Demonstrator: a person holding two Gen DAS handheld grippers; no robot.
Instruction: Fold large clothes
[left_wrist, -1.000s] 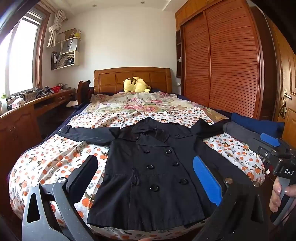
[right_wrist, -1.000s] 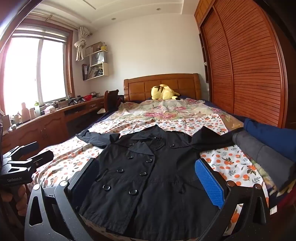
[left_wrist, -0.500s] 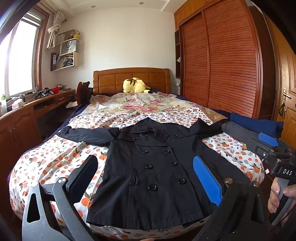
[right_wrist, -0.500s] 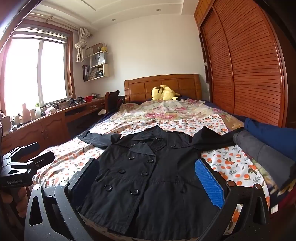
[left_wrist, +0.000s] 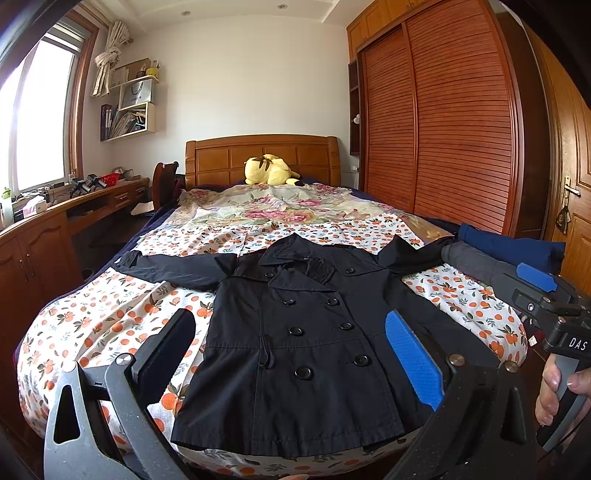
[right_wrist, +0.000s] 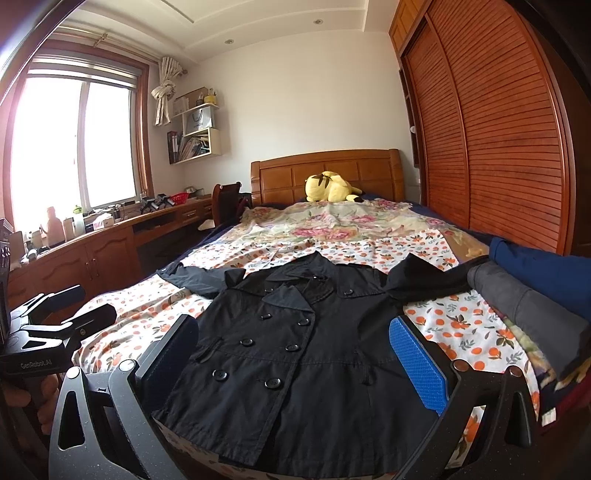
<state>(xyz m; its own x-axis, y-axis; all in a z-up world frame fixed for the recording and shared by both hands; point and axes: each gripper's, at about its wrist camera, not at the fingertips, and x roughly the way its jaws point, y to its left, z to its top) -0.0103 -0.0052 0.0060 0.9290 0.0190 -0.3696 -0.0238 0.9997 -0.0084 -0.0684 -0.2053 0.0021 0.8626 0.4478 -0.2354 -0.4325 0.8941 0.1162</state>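
Hovering at the foot of the bed (left_wrist: 92, 314): left gripper (left_wrist: 291, 354) and right gripper (right_wrist: 295, 354), both with jaws spread wide, nothing between them, clear of the fabric. Black double-breasted coat (left_wrist: 303, 332) lies flat, front up, buttoned, hem at the near edge, sleeves spread out to both sides. Folded grey garment (right_wrist: 524, 306) and navy one (right_wrist: 535, 262) stacked at the right edge, near the right sleeve. Floral quilt (left_wrist: 273, 206) beyond the collar, yellow plush toy (left_wrist: 267, 170) against the headboard (left_wrist: 221, 158).

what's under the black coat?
The black coat lies flat on the orange-print sheet, which shows around it. Its right sleeve end runs beneath the grey folded garment. Anything beneath the coat itself is covered.
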